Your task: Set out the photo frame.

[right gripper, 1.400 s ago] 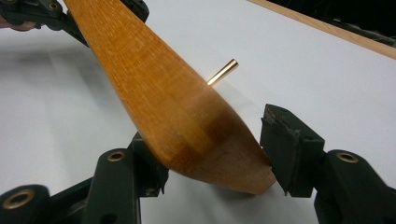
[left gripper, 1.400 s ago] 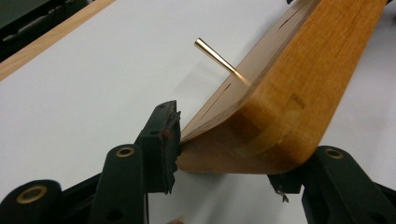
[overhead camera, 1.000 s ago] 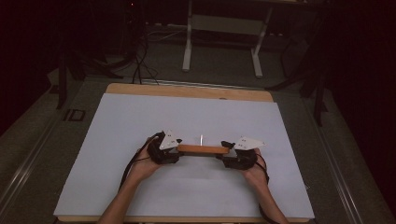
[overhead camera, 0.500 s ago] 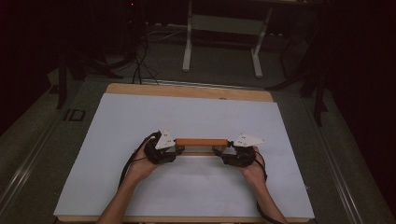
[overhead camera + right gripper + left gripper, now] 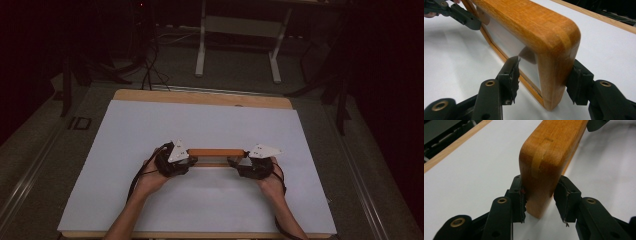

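Observation:
A wooden picture frame (image 5: 216, 152) stands on edge at mid-table, seen edge-on between the two grippers. My left gripper (image 5: 192, 159) is shut on its left end. In the left gripper view the rounded corner of the frame (image 5: 549, 150) sits between both pads, with the gripper (image 5: 540, 195) around it. My right gripper (image 5: 234, 161) is shut on the other end. In the right gripper view the frame (image 5: 529, 22) has a pale glass pane (image 5: 506, 40); one jaw presses the pane side, the other the back, with the gripper (image 5: 544, 75) astride the corner.
A white sheet (image 5: 200, 125) covers the tabletop, with a wooden strip (image 5: 200, 97) bare at the far edge. Beyond the table are white desk legs (image 5: 200, 50) and cables (image 5: 150, 75) on the dark floor. A person's forearms (image 5: 135, 200) enter from the bottom.
Both grippers and the frame have shifted slightly up the view, away from the person, since a second ago. Both grips are unchanged.

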`<action>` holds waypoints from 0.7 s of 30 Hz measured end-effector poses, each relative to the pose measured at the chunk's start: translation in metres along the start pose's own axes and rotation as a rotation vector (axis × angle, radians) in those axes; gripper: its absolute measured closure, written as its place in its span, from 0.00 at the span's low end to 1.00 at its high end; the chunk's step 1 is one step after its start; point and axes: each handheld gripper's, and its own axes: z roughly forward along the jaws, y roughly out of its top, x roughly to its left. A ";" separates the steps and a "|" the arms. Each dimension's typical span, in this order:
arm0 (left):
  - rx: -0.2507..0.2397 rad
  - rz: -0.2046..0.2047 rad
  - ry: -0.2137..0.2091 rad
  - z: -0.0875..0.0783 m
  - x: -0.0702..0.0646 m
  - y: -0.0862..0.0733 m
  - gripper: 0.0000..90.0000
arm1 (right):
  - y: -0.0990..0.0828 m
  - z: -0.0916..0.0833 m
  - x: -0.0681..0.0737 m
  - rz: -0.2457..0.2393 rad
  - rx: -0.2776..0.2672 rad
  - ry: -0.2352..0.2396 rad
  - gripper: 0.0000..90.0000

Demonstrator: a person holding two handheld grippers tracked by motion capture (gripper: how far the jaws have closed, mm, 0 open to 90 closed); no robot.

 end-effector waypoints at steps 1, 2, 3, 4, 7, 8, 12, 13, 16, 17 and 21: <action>-0.001 0.001 0.000 0.000 0.000 0.000 0.69 | 0.000 0.000 0.000 -0.001 0.000 0.001 0.54; -0.001 0.002 -0.001 0.000 0.000 0.000 0.69 | 0.000 0.000 0.000 -0.003 0.001 -0.002 0.54; -0.001 0.002 -0.001 0.000 0.000 0.000 0.69 | 0.000 0.000 0.000 -0.003 0.001 -0.002 0.54; -0.002 0.003 0.001 0.000 0.000 0.000 0.69 | 0.000 0.000 0.001 -0.004 0.001 -0.004 0.54; -0.002 0.012 0.001 -0.001 0.000 0.001 0.70 | 0.000 0.000 0.001 -0.004 0.002 -0.003 0.54; -0.003 0.014 0.001 -0.002 0.000 0.001 0.70 | 0.001 0.000 0.000 -0.006 0.002 0.000 0.54; -0.009 0.006 -0.008 -0.003 0.001 0.001 0.70 | 0.002 -0.001 0.001 -0.006 0.001 -0.002 0.54; -0.011 0.003 -0.011 -0.004 0.001 0.001 0.70 | 0.002 -0.002 0.001 -0.006 0.001 -0.003 0.54; -0.016 -0.001 -0.016 -0.005 0.002 0.001 0.70 | 0.003 -0.002 0.002 -0.006 -0.003 -0.001 0.54; -0.016 -0.003 -0.017 -0.005 0.002 0.001 0.70 | 0.004 -0.002 0.002 -0.006 -0.005 -0.001 0.54; -0.023 -0.011 -0.021 -0.008 0.003 0.003 0.70 | 0.006 -0.003 0.002 -0.007 -0.011 0.004 0.54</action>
